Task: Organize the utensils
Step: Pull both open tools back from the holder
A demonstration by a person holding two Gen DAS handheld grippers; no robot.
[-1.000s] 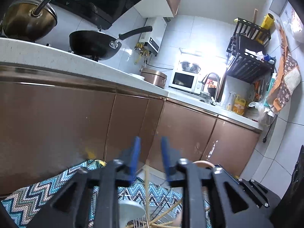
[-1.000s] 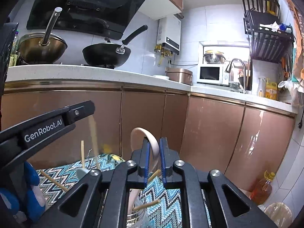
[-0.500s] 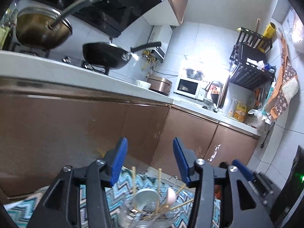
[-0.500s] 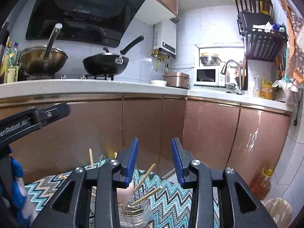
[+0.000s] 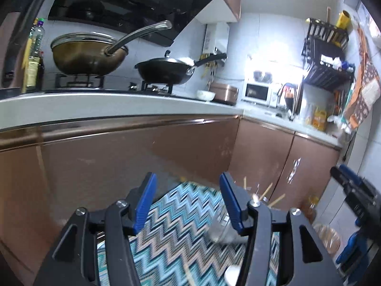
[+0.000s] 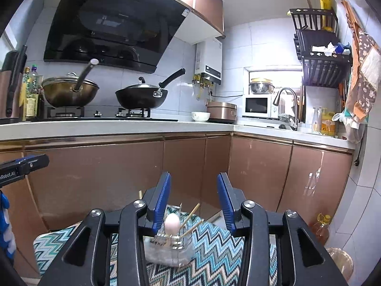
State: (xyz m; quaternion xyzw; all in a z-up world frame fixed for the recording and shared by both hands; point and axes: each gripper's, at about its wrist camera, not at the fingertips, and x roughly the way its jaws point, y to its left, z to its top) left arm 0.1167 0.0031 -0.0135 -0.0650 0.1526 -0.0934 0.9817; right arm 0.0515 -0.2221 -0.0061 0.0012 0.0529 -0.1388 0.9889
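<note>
A clear glass jar (image 6: 166,250) stands on a zigzag cloth (image 6: 214,257) and holds a pink spoon (image 6: 172,222), wooden chopsticks (image 6: 190,217) and metal utensils. My right gripper (image 6: 193,175) hovers above and behind it, jaws opening, with nothing between them. My left gripper (image 5: 187,176) is off to the jar's left over the cloth (image 5: 181,226), jaws also opening and empty. In the left wrist view the blurred jar (image 5: 221,231) is partly hidden behind the right finger, with chopsticks (image 5: 269,190) sticking out. A loose chopstick (image 5: 188,274) and a white piece (image 5: 232,274) lie at the bottom edge.
Brown cabinet doors (image 6: 190,166) face me under a white counter (image 6: 119,126). On the stove sit a black wok (image 6: 140,97) and a brass pot (image 6: 69,93). An oil bottle (image 6: 321,228) stands on the floor at the right.
Both grippers rose and drew back from the jar with jaws widening. The right one let go of the pink spoon, which stands in the jar. The left view swung left.
</note>
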